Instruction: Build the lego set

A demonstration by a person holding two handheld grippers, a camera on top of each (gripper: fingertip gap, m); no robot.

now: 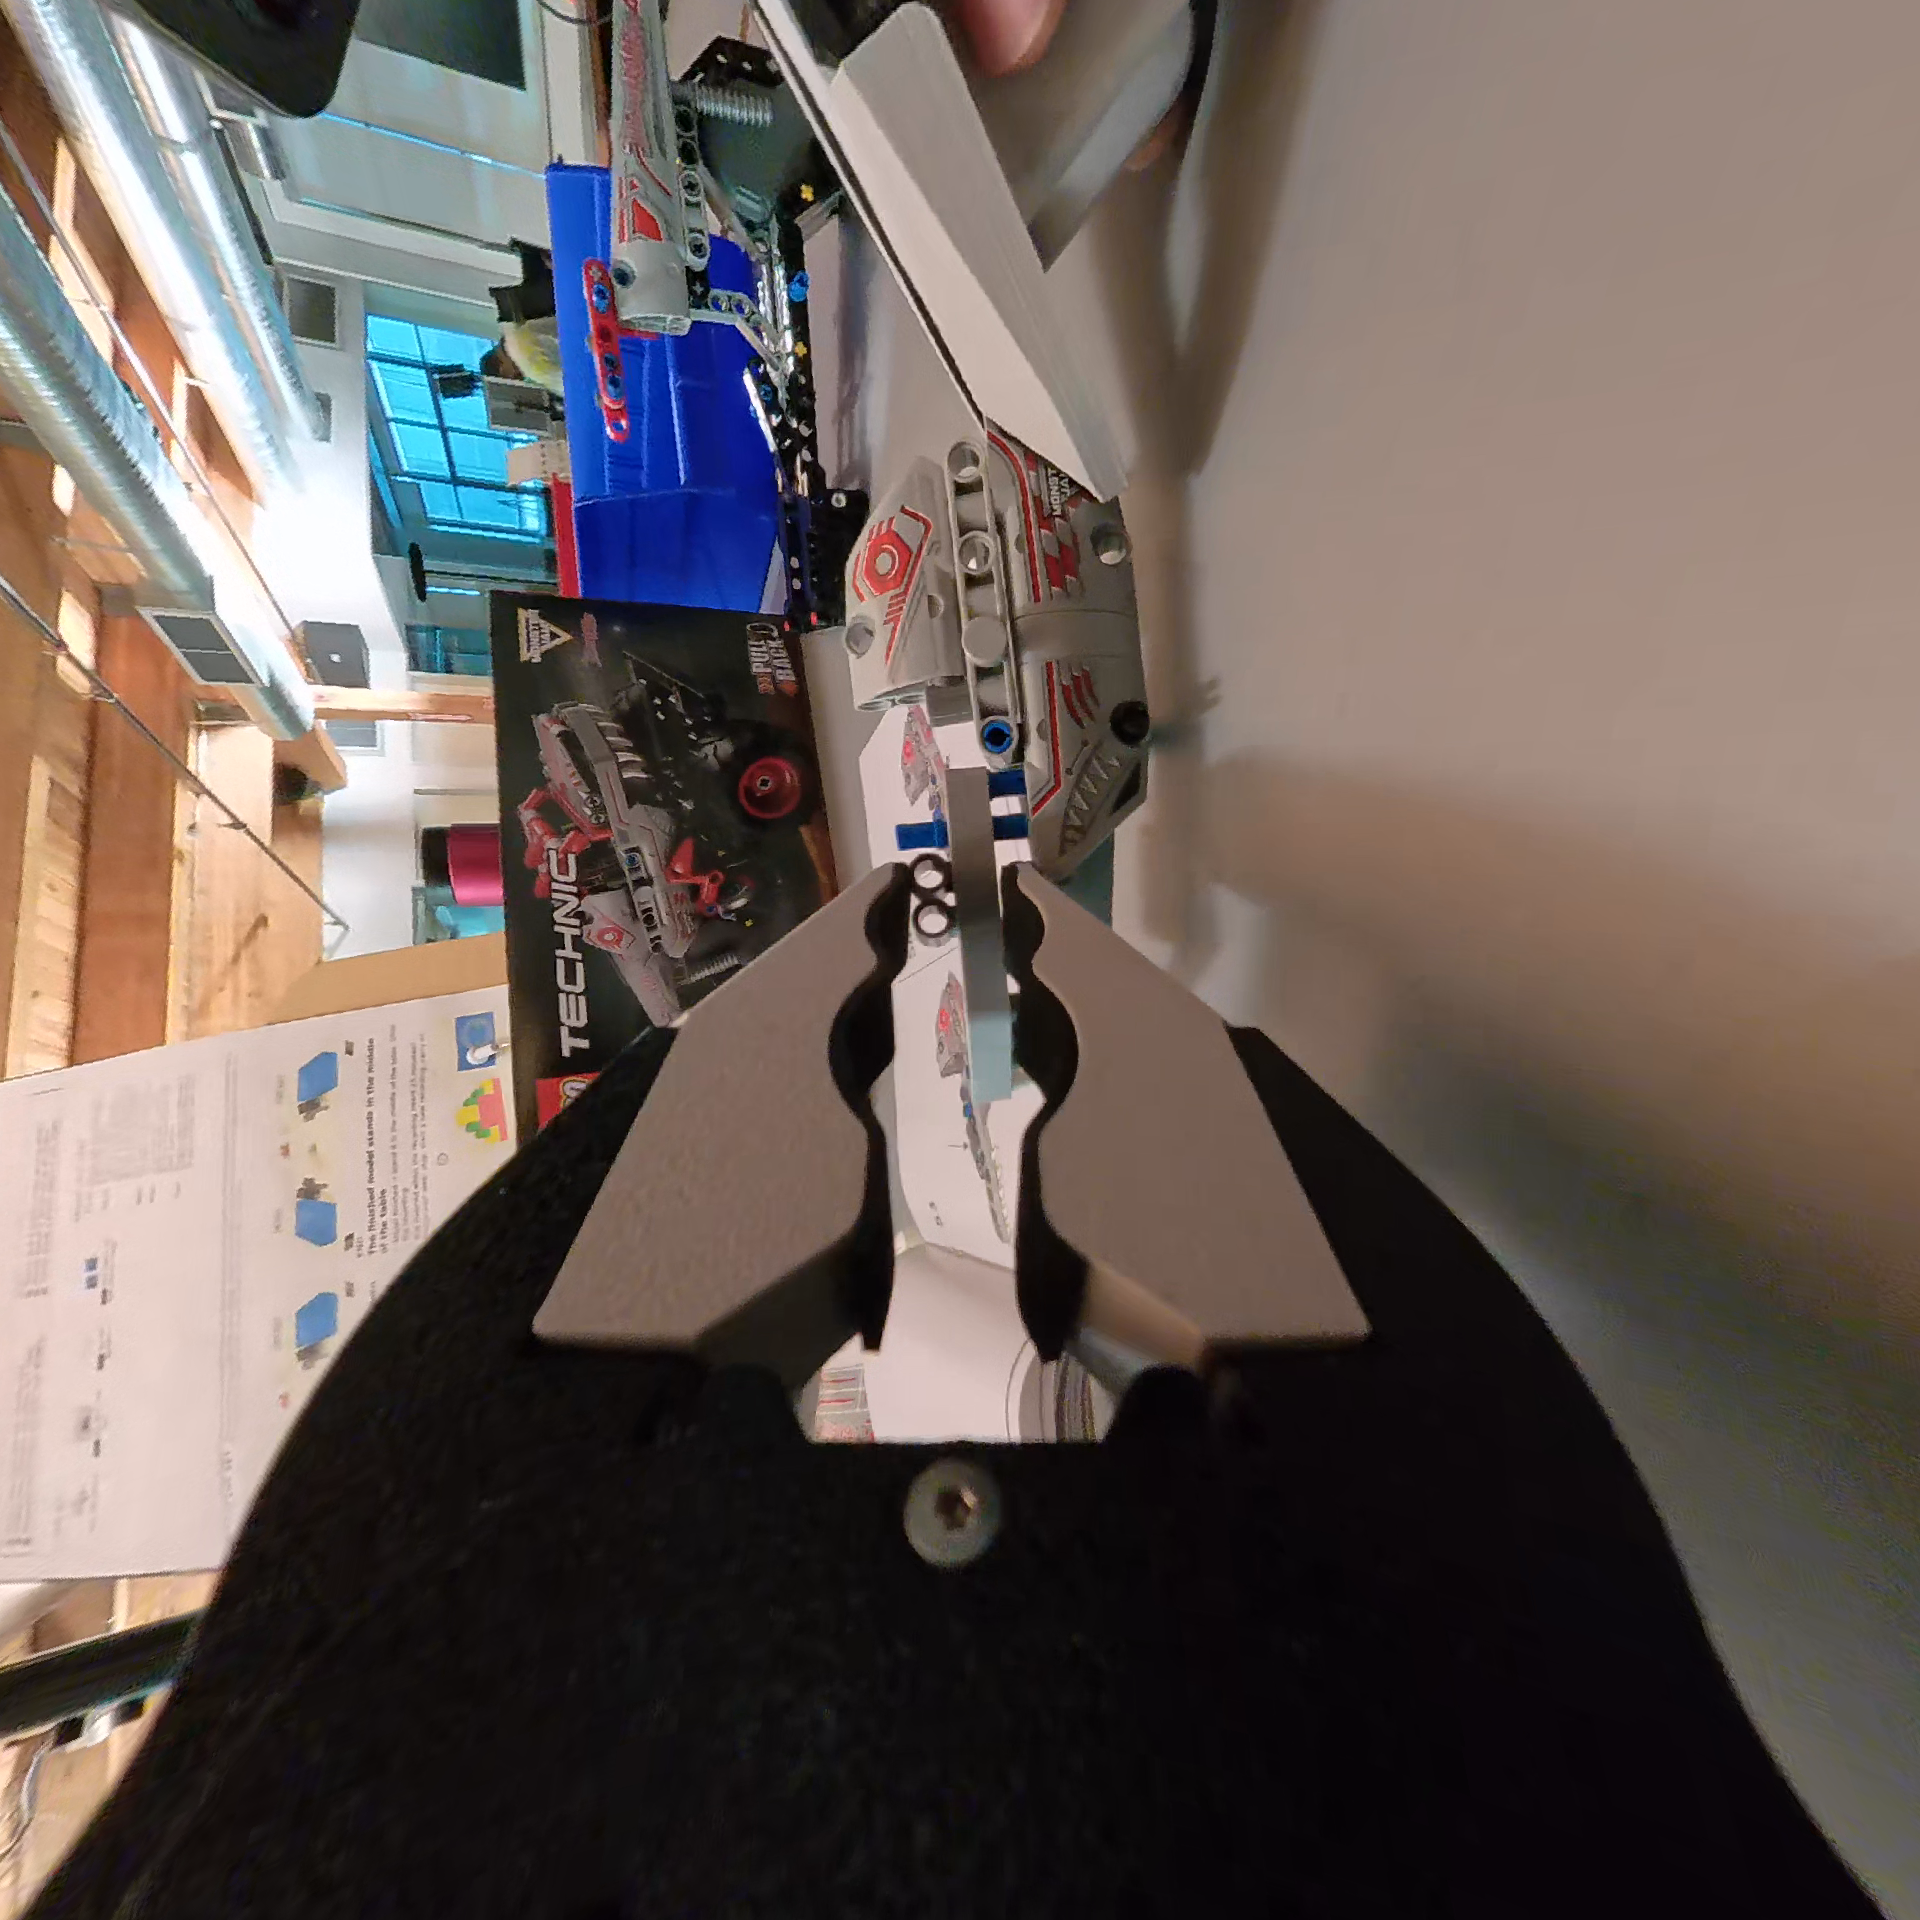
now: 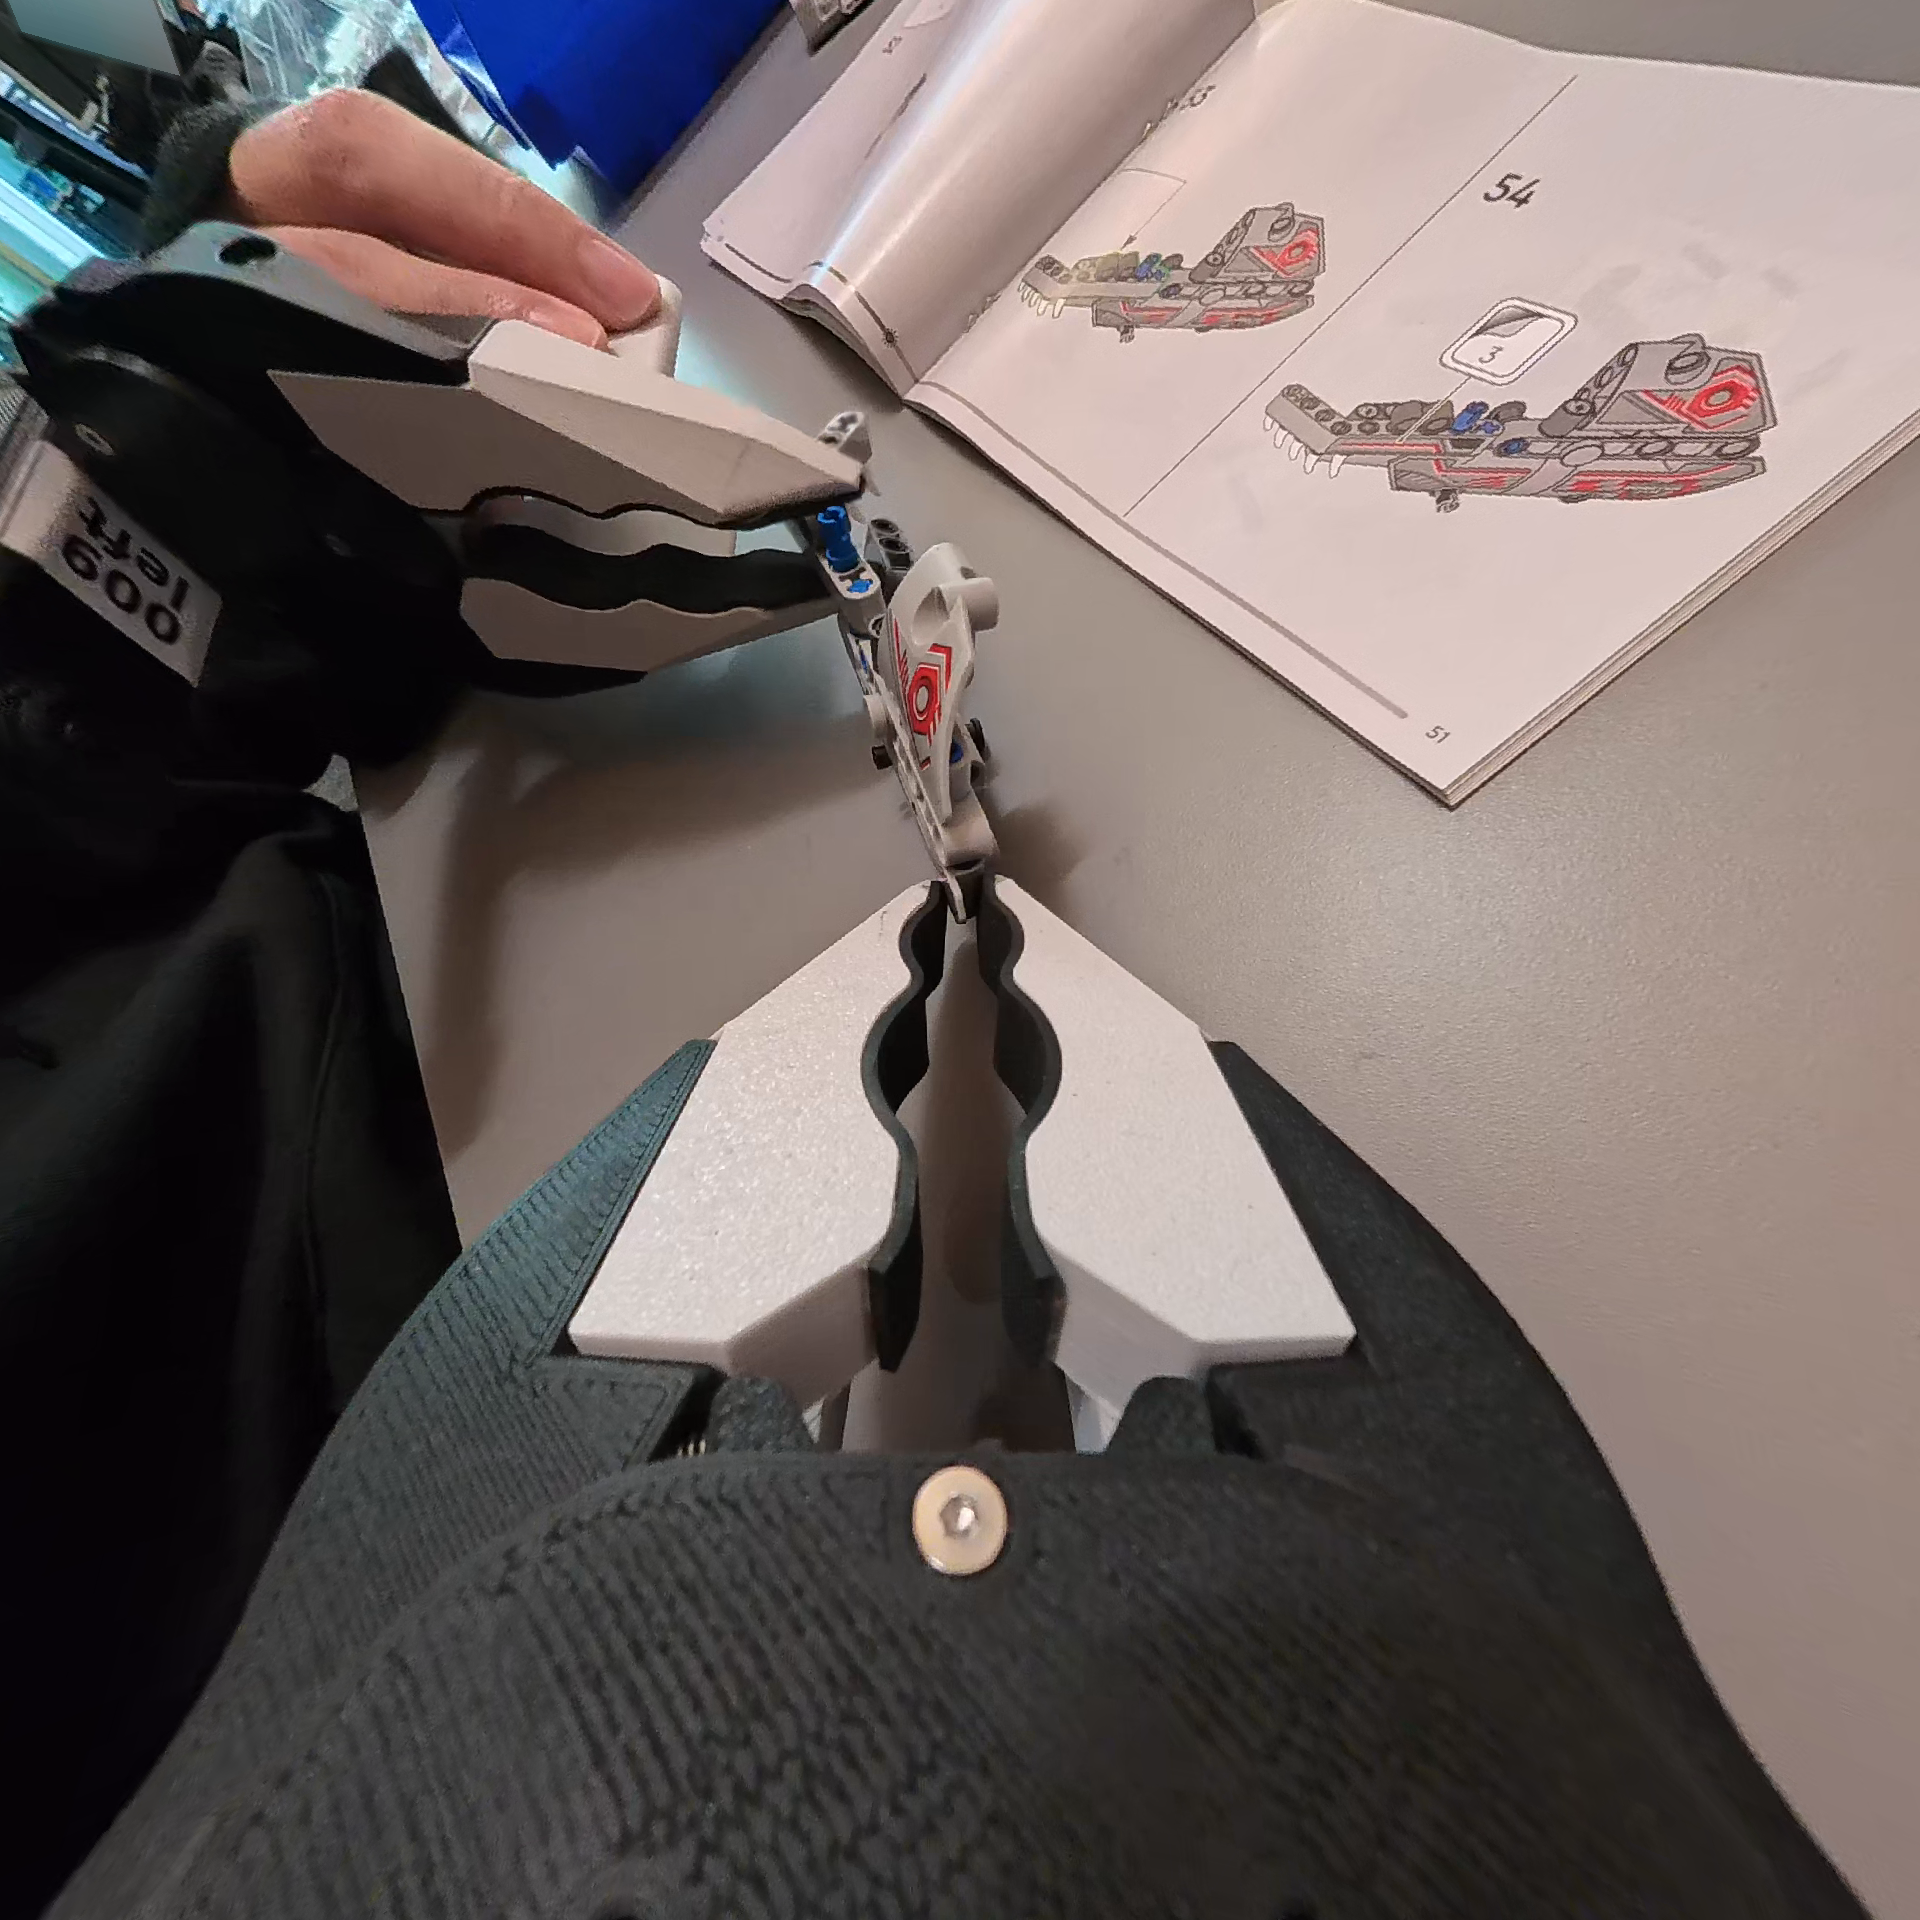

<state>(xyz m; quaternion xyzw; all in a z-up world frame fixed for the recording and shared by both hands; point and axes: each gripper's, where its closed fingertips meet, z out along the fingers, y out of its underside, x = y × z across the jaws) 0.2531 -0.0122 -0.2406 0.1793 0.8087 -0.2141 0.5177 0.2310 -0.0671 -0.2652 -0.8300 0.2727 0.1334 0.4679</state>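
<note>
A grey Lego sub-assembly (image 2: 928, 681) with red stickers and blue pins hangs above the grey table (image 2: 1455, 1091), held at both ends. My right gripper (image 2: 961, 896) is shut on its lower end. My left gripper (image 2: 831, 545), with a hand on it, comes in from the left and is shut on the grey beam at its upper end. In the left wrist view my left gripper (image 1: 958, 881) clamps that grey beam (image 1: 982, 935). The shark-like body (image 1: 997, 634) lies beyond it. The right gripper (image 1: 1091, 473) reaches down from the top onto the body's far end.
An open instruction booklet (image 2: 1403, 436) lies on the table to the right. A blue bin (image 1: 665, 436) carries a partly built chassis (image 1: 717, 208). The set's box (image 1: 655, 831) and a printed sheet (image 1: 208, 1299) stand behind. Dark fabric (image 2: 156, 1091) covers the left table edge. My hands' fingertips stand some 7 centimeters from each other.
</note>
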